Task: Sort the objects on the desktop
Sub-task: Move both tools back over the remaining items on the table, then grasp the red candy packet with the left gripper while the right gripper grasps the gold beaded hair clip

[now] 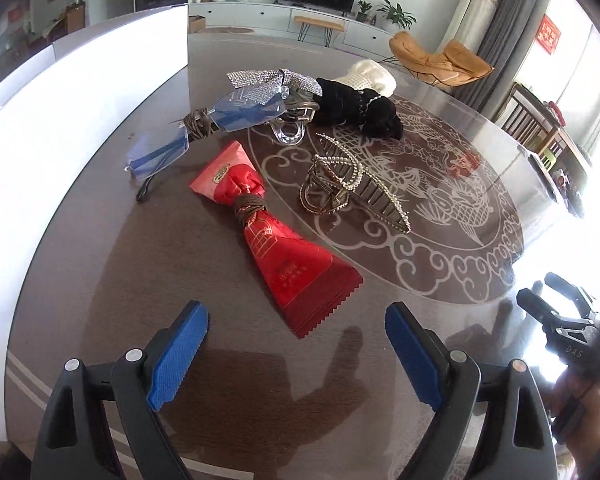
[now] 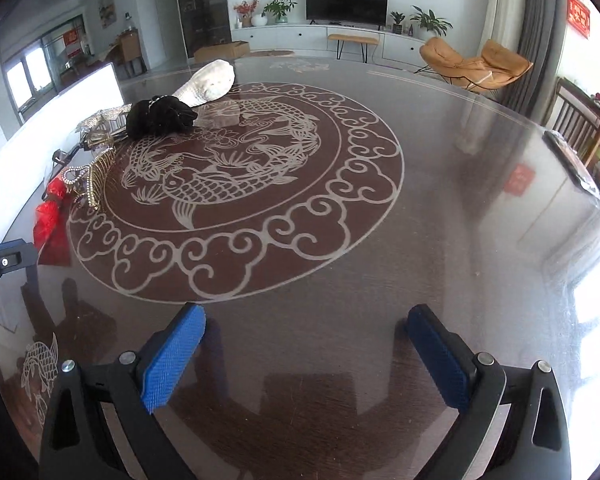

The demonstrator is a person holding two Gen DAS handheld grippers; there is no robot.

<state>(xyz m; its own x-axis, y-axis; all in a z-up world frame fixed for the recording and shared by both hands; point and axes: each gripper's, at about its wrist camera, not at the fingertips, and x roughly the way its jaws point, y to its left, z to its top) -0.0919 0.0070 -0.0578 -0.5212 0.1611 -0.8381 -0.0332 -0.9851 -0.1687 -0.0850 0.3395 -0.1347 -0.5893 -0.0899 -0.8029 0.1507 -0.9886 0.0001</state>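
Note:
In the left wrist view my left gripper [image 1: 296,316] stands open just above the table, with nothing between its blue pads. Right beyond its tips lies a red packet [image 1: 280,240] tied with a brown band. Farther off are a blue packet [image 1: 204,132] with a similar band, a gold pearl hair claw [image 1: 340,188], a clear clip [image 1: 288,132], a rhinestone bow [image 1: 272,80], a black scrunchie [image 1: 356,108] and a white scrunchie [image 1: 372,74]. My right gripper [image 2: 308,316] is open and holds nothing over bare tabletop. The black scrunchie [image 2: 160,118] and red packet [image 2: 52,224] lie far to its left.
The round dark table [image 2: 440,220] has a glossy top with a fish pattern [image 2: 228,176]. A white panel [image 1: 80,100] stands along its left side. The right gripper's body [image 1: 560,320] shows at the right edge of the left wrist view. Chairs stand beyond the table's far right.

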